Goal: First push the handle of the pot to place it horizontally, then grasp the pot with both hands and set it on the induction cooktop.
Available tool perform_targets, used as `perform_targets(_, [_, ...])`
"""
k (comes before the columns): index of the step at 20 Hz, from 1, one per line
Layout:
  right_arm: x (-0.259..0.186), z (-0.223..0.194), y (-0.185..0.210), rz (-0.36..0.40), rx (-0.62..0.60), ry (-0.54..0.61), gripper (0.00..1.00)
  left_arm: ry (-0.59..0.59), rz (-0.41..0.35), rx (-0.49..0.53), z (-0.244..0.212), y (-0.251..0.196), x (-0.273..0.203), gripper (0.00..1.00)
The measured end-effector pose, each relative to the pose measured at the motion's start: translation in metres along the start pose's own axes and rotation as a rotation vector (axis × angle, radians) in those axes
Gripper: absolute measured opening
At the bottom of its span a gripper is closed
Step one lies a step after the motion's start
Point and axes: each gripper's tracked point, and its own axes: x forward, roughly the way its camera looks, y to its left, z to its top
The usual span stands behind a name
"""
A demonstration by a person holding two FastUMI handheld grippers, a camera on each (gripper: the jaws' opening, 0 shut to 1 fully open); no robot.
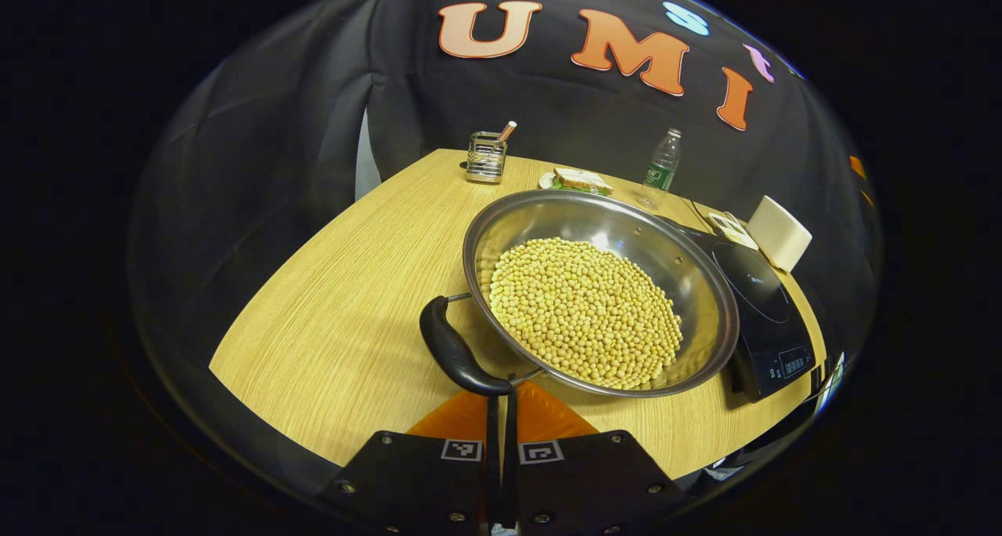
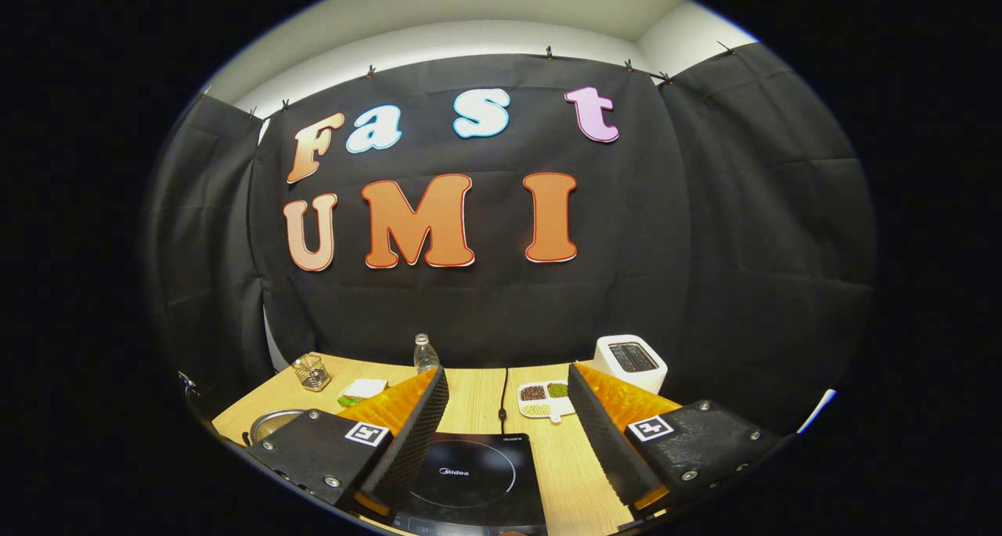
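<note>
1. Stainless steel, wide and shallow, the pot [image 1: 601, 289] sits on the wooden table [image 1: 337, 317] at the centre of the left gripper view, its bowl heaped with pale yellow beans [image 1: 585, 311].
2. The pot's black handle [image 1: 454, 350] sticks out at about 8 o'clock from the bowl, joined to the rim by two thin wire arms.
3. The left gripper [image 1: 501, 411] comes in from 6 o'clock; its two fingers stand almost together with a thin slit between them, and their tips touch the near end of the handle without clasping it.
4. The induction cooktop [image 1: 763, 317] lies just beside the pot at its 3 o'clock, and the pot's rim overlaps its edge in the left gripper view; whether they touch I cannot tell.
5. At 12 o'clock beyond the pot stand a wire holder [image 1: 485, 157], a small wrapped packet [image 1: 581, 180] and a clear bottle [image 1: 662, 170]; a white toaster [image 1: 779, 232] is at 2 o'clock.
6. In the right gripper view the right gripper [image 2: 507, 434] hangs above the cooktop [image 2: 470, 477] with its fingers spread wide, nothing between them.
7. There the pot's rim [image 2: 270, 425] peeks out at 9 o'clock, behind that gripper's left finger.
8. A white dish of mixed beans [image 2: 544, 399] rests between the spread fingers, near the toaster [image 2: 630, 361] at 1 o'clock.
</note>
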Motion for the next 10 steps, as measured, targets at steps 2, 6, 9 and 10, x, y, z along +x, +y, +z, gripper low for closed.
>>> perform_targets(2, [0.002, 0.001, 0.002, 0.000, 0.001, -0.003, 0.95, -0.002, 0.007, 0.014, 0.001, 0.004, 0.000, 0.02])
perform_targets(6, [0.002, 0.000, 0.003, -0.006, -0.003, 0.001, 1.00, -0.007, 0.023, 0.024, 0.008, 0.012, 0.005, 0.02])
perform_targets(9, [0.003, 0.001, 0.002, -0.013, 0.000, 0.001, 0.95, -0.011, 0.035, 0.042, 0.013, 0.020, 0.010, 0.02])
perform_targets(10, [0.003, 0.002, 0.002, -0.016, 0.002, 0.000, 0.95, -0.006, 0.037, 0.042, 0.013, 0.021, 0.012, 0.02])
